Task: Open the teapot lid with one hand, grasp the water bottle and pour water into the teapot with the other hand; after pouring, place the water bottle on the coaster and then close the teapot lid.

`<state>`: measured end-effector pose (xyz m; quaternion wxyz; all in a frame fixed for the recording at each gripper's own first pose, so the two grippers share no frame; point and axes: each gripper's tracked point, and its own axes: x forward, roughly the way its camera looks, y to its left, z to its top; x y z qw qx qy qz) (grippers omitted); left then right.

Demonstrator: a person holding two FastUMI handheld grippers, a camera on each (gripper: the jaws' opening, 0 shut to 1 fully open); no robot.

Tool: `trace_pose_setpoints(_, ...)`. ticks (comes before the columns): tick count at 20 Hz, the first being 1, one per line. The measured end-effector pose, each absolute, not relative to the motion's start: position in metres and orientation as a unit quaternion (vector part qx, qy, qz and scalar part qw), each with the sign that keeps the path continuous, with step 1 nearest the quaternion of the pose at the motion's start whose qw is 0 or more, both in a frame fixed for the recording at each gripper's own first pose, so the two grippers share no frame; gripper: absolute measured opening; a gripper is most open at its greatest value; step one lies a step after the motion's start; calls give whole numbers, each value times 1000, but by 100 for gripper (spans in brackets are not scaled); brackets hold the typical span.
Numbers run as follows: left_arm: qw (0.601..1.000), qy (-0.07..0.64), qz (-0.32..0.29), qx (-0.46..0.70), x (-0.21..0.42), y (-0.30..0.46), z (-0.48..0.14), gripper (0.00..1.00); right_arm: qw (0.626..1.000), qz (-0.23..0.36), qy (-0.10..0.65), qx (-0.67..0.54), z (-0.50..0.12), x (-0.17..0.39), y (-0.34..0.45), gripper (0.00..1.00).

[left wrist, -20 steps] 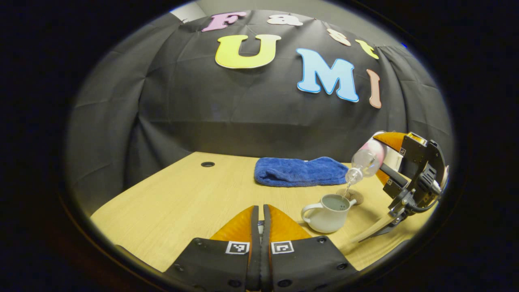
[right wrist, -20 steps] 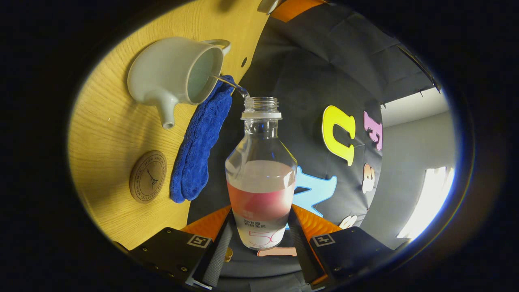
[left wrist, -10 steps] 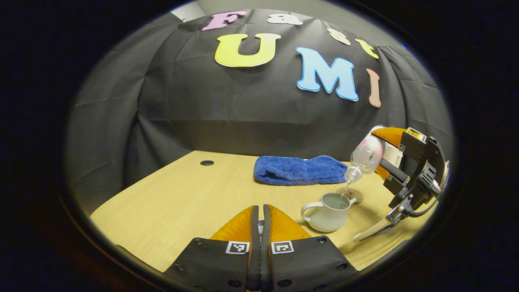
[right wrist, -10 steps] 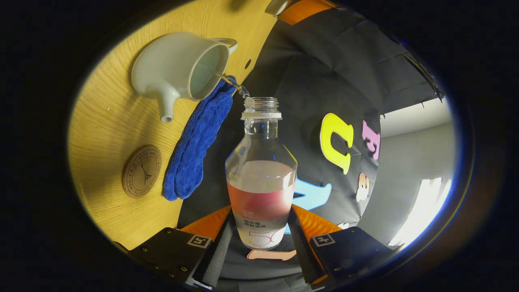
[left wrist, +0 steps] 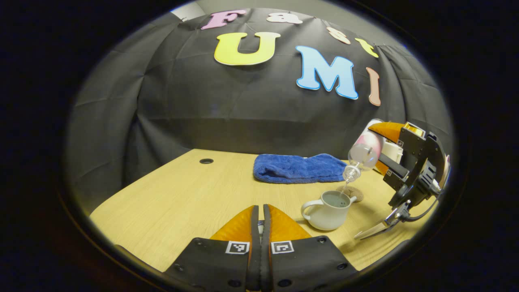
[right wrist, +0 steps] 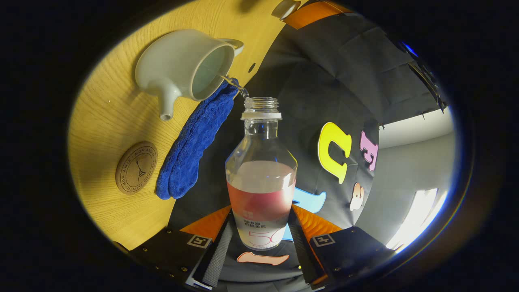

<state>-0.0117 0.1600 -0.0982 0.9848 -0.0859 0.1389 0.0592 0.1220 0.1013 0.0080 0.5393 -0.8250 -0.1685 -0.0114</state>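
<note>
The white teapot stands open on the wooden table, with water inside. My right gripper is shut on the clear water bottle, which is tilted mouth-down above the pot. A thin stream runs from the bottle's mouth into the opening. My left gripper hovers left of the teapot, shut on a small pale piece. In the right gripper view that piece shows as the teapot lid. The round cork coaster lies just behind the teapot.
A folded blue towel lies along the back of the table, behind the teapot and coaster. A small round hole sits in the tabletop at the far left. The black cloth wall closes the back.
The right gripper and bottle have risen a little and drifted back from the teapot, and the stream has thinned. The left gripper has stayed put.
</note>
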Motion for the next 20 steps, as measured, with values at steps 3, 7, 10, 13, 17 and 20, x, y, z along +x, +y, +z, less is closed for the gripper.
trace_pose_setpoints(3, 985, 139, 60, -85, -11, 162, -98, 6, 532, -13, -174, -828, 13, 124, 103, 75)
trace_pose_setpoints(7, 984, 141, 60, -86, -11, 162, -100, 6, 505, -17, -192, -841, 21, 123, 109, 75)
trace_pose_setpoints(10, 984, 141, 60, -87, -10, 162, -101, 5, 491, -11, -195, -849, 20, 125, 109, 75)
trace_pose_setpoints(13, 984, 142, 60, -87, -12, 163, -102, 5, 474, -10, -202, -857, 18, 126, 112, 75)
trace_pose_setpoints(17, 984, 143, 60, -87, -11, 164, -104, 6, 443, -2, -217, -870, 16, 127, 121, 75)
trace_pose_setpoints(20, 984, 143, 59, -86, -12, 163, -104, 5, 413, 1, -231, -881, 19, 125, 128, 75)
